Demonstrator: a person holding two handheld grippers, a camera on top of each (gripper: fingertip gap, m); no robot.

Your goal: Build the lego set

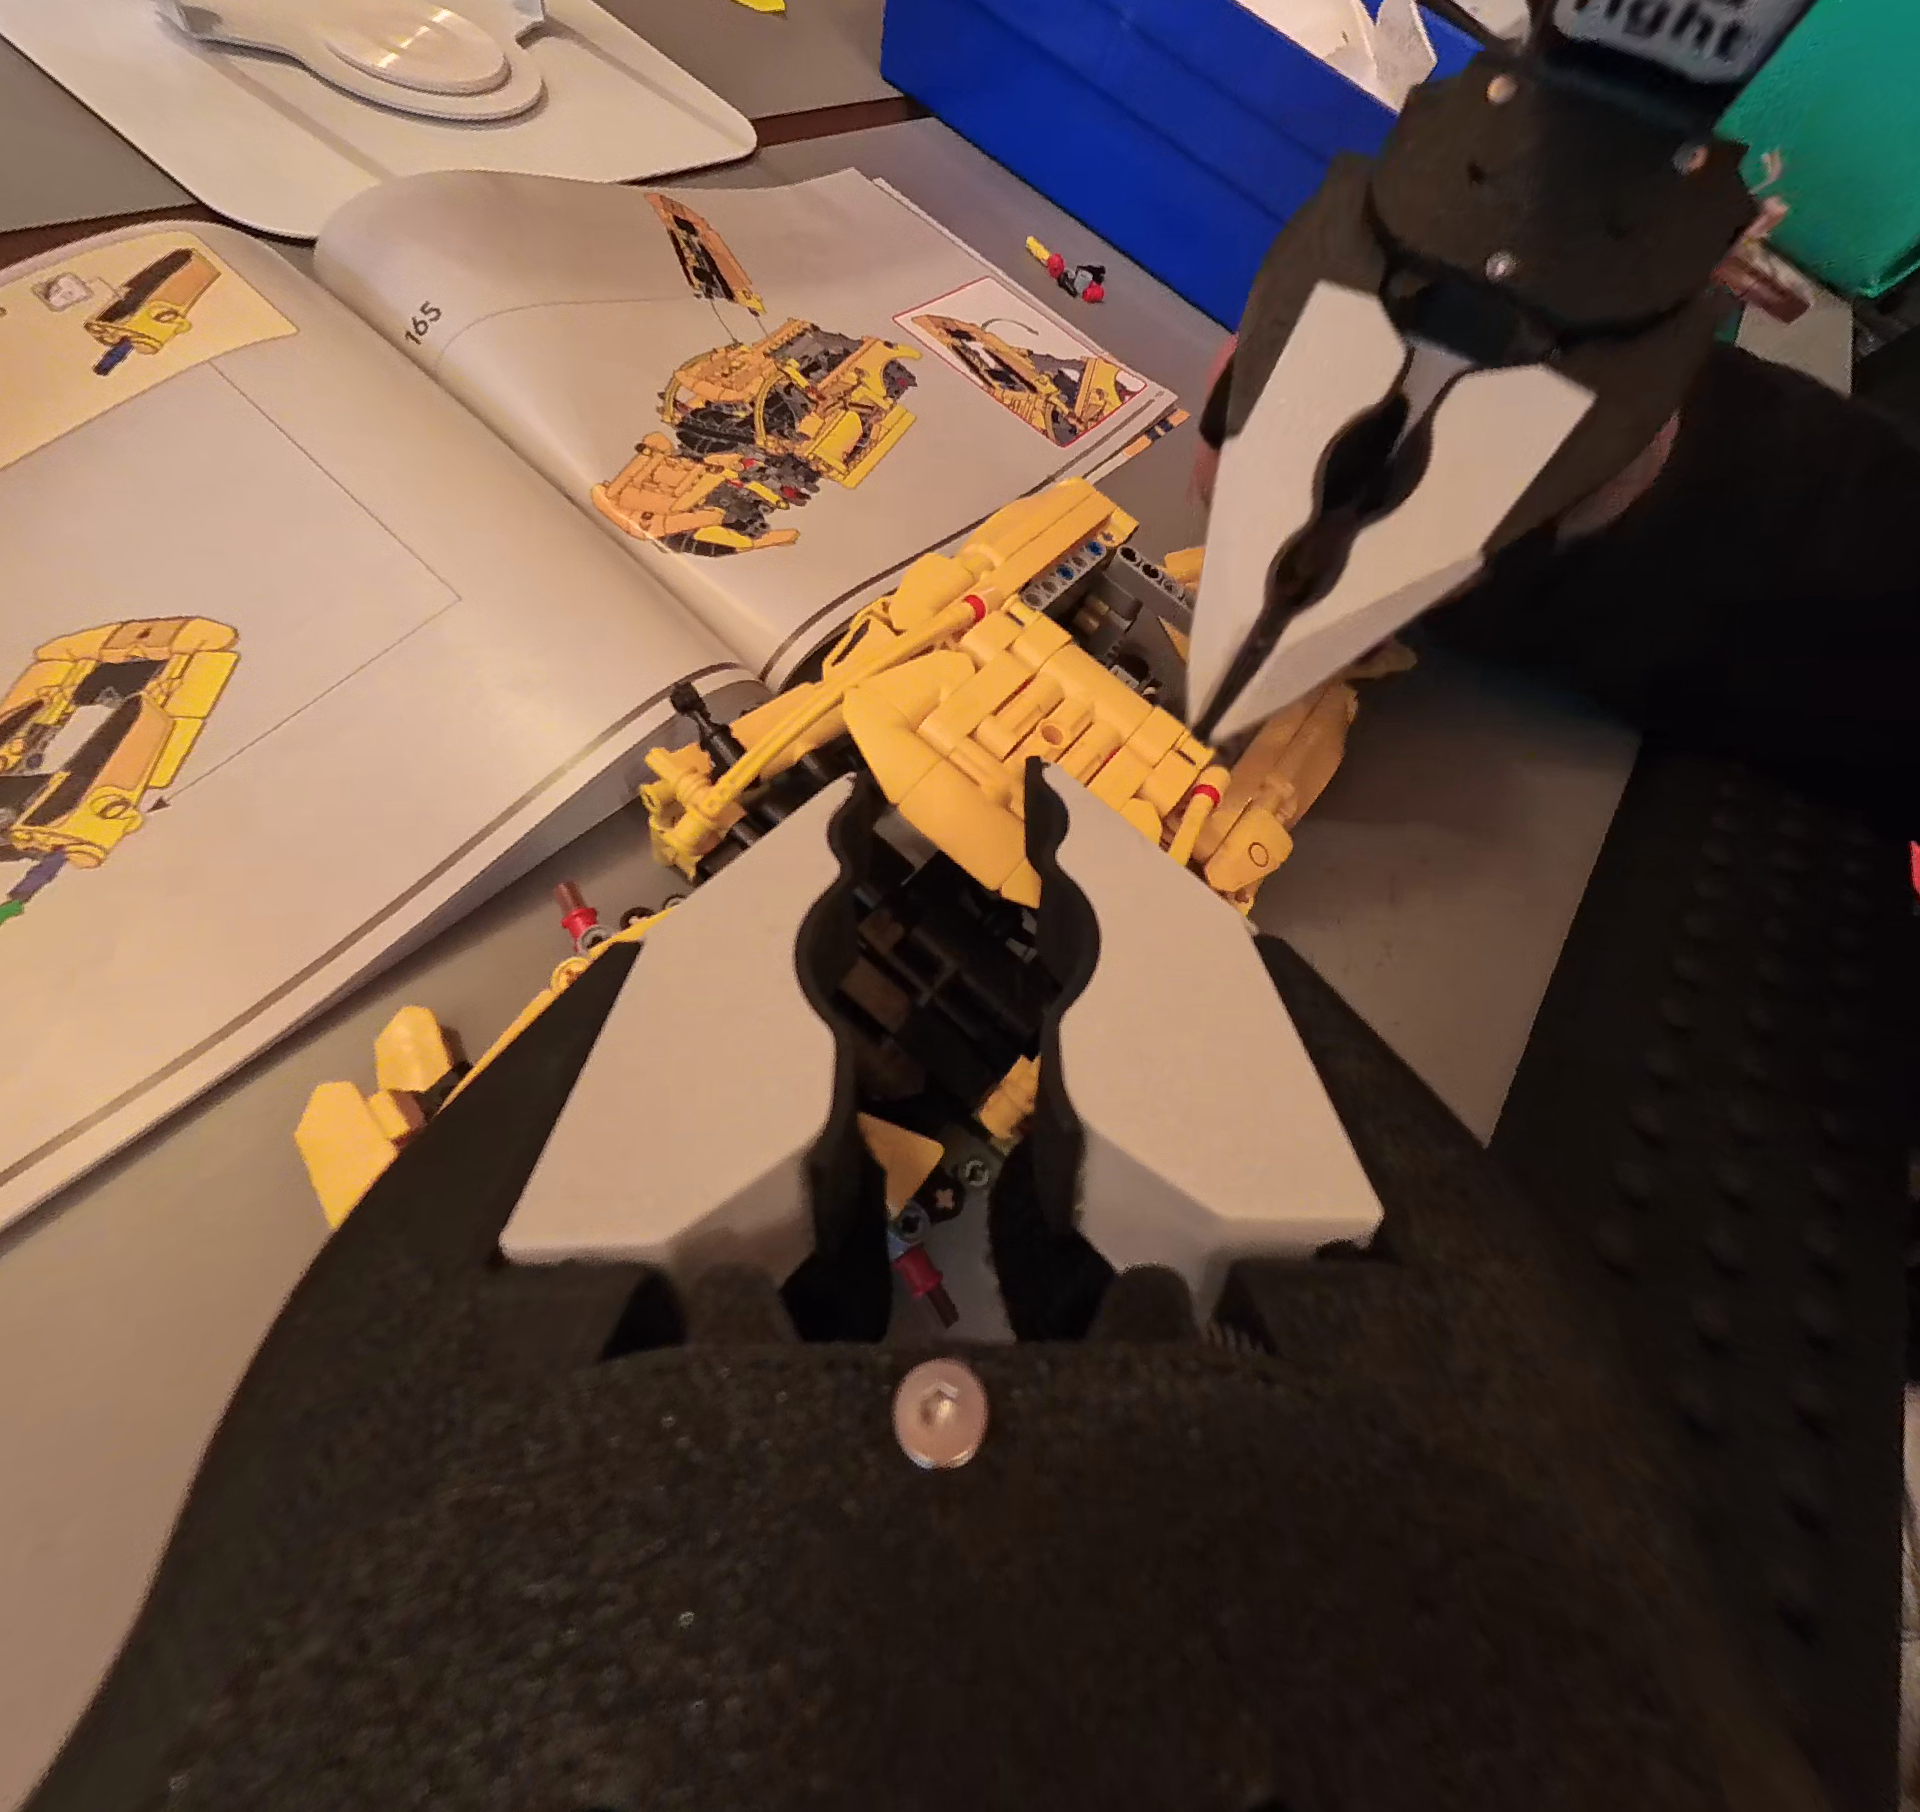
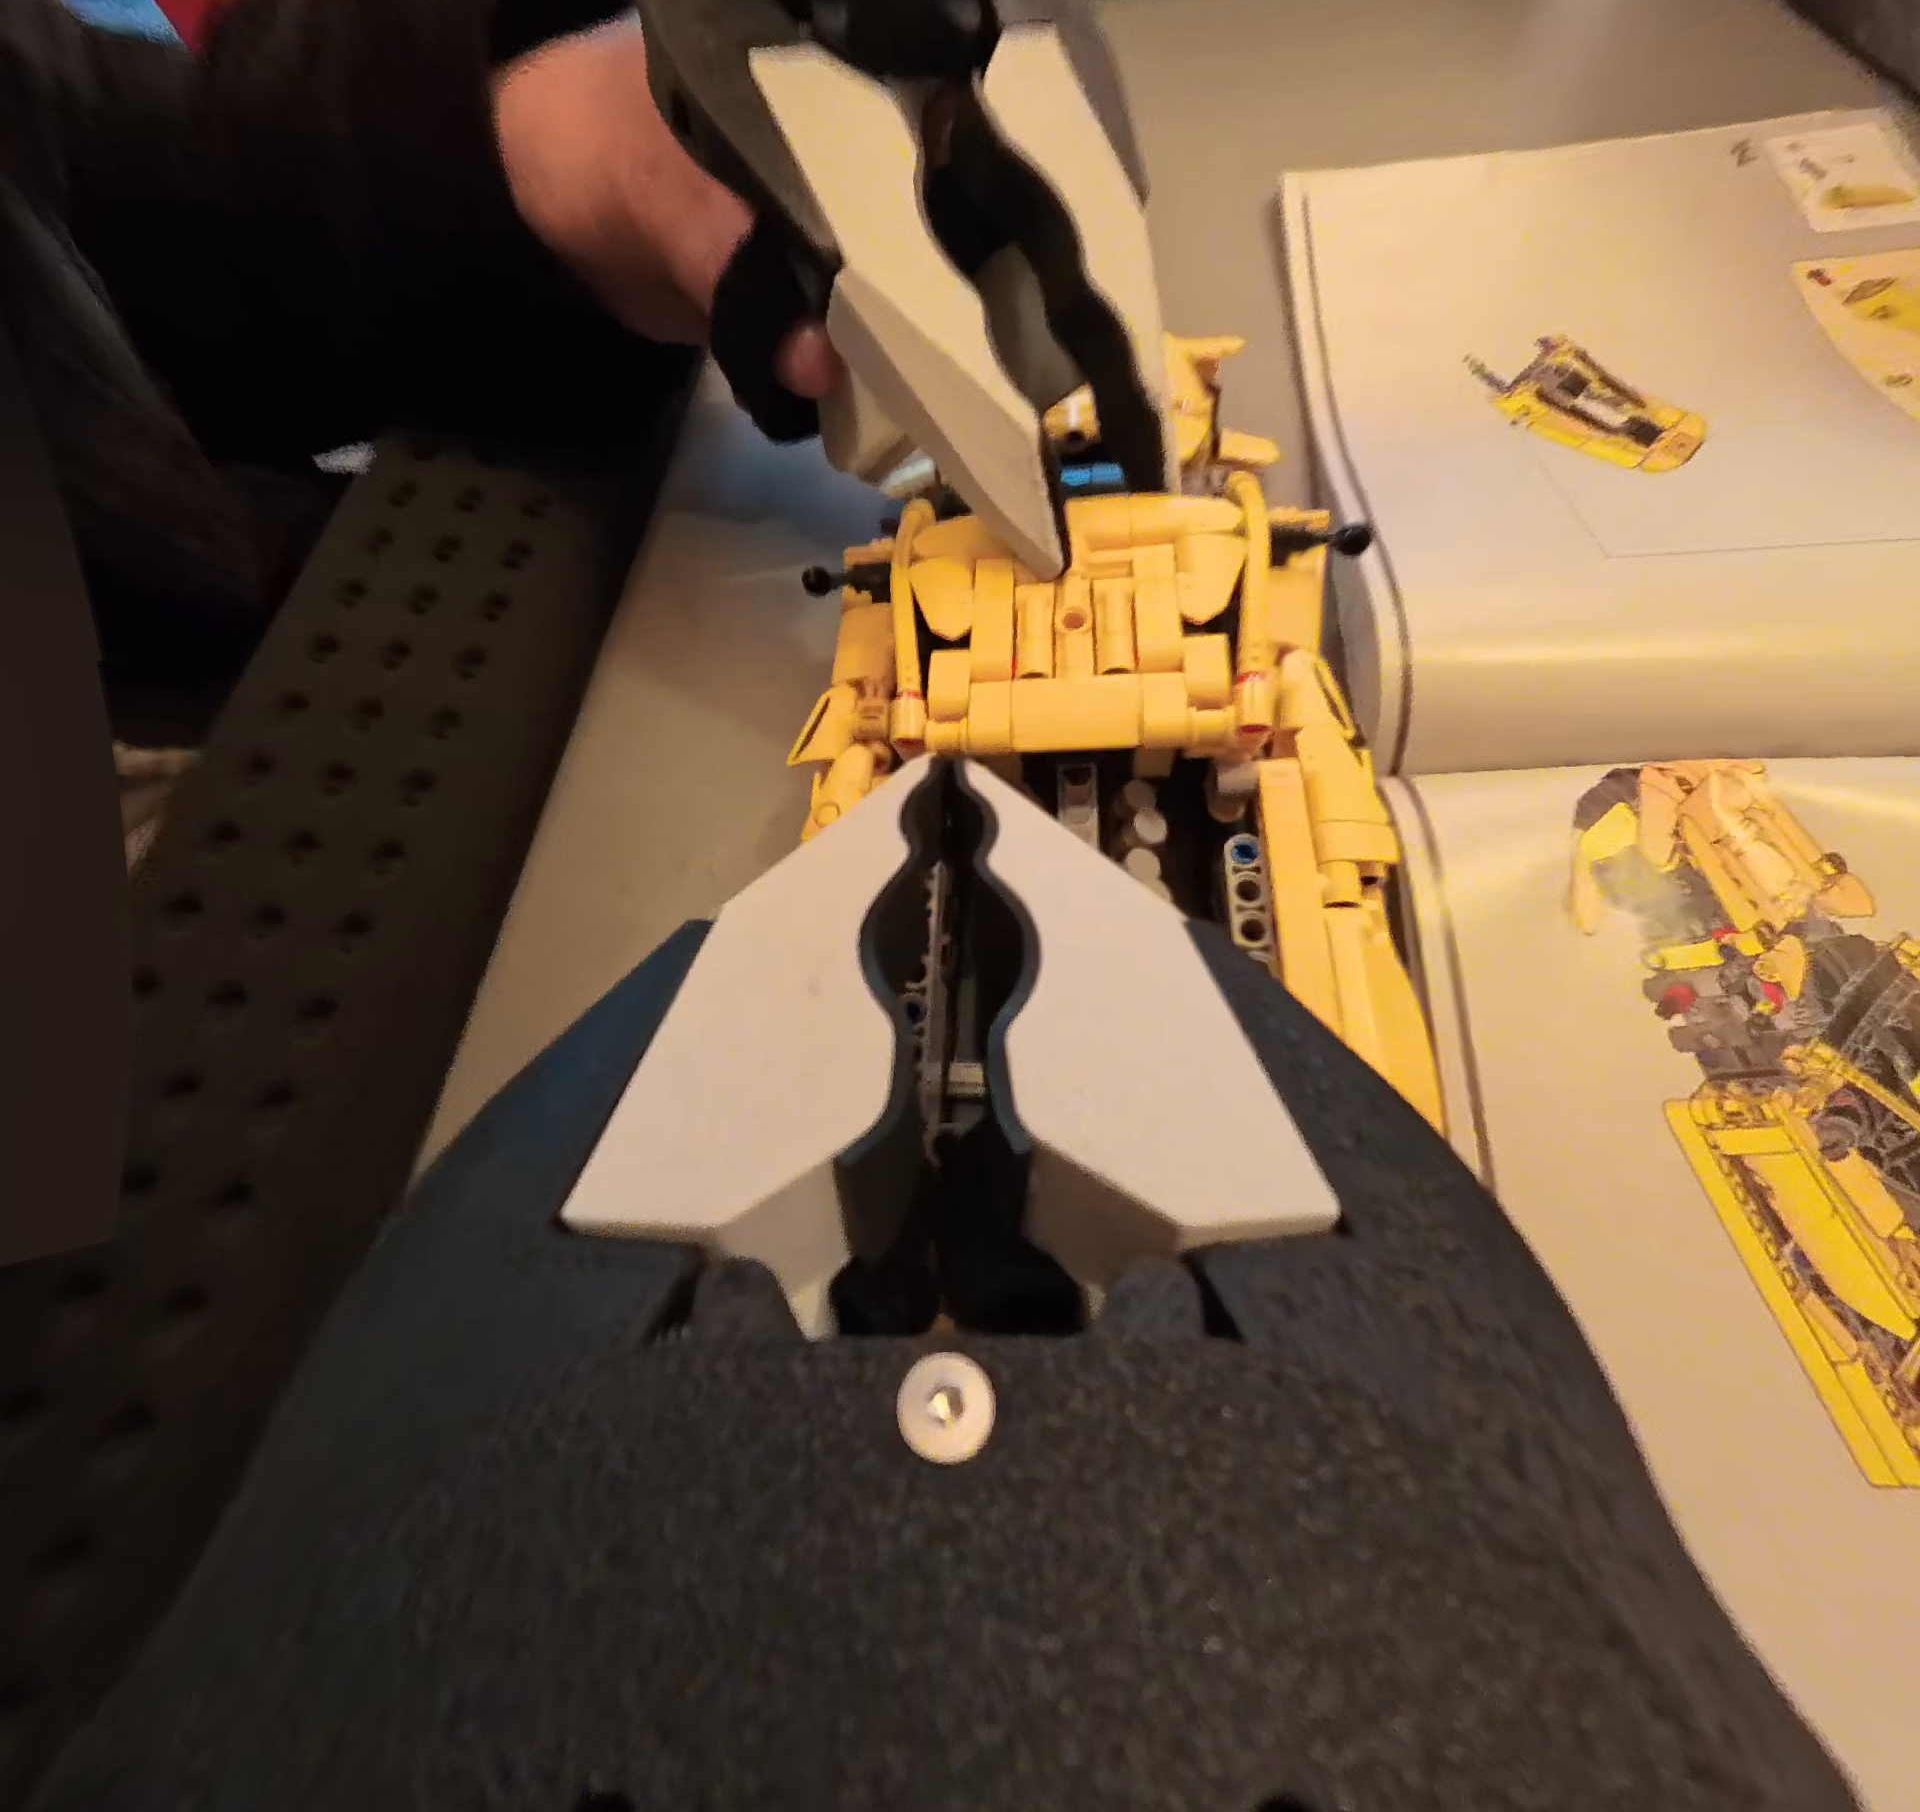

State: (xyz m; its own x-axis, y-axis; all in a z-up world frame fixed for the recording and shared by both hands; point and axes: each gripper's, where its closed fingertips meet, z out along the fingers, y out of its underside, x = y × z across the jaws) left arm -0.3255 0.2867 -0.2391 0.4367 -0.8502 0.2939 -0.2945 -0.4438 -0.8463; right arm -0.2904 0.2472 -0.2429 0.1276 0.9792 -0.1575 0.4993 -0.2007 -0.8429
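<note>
A yellow lego vehicle model point(image 1: 1039, 702) with black and grey inner parts stands on the grey table beside the open instruction booklet point(image 1: 364, 515). My left gripper point(image 1: 943, 775) has its jaws closed on one end of the model's yellow roof block, with a yellow panel filling the gap between them. In the right wrist view, the left gripper point(image 2: 1096, 521) comes down from above onto the far end of the model point(image 2: 1091, 661). My right gripper point(image 2: 940, 770) is shut and empty, its tip at the near edge of the roof block. In the left wrist view, the right gripper point(image 1: 1210, 723) touches the model's far side.
A blue bin point(image 1: 1091, 100), a green box point(image 1: 1839, 100) and a white stand base point(image 1: 364, 79) line the back. Small loose pins point(image 1: 1070, 271) lie by the booklet point(image 2: 1610, 412). Loose yellow parts point(image 1: 364, 1108) lie near left. A dark studded plate point(image 2: 312, 775) flanks the model. A hand point(image 2: 623, 204) holds the left gripper. One gripper's finger ends stand about 6 cm off the other's.
</note>
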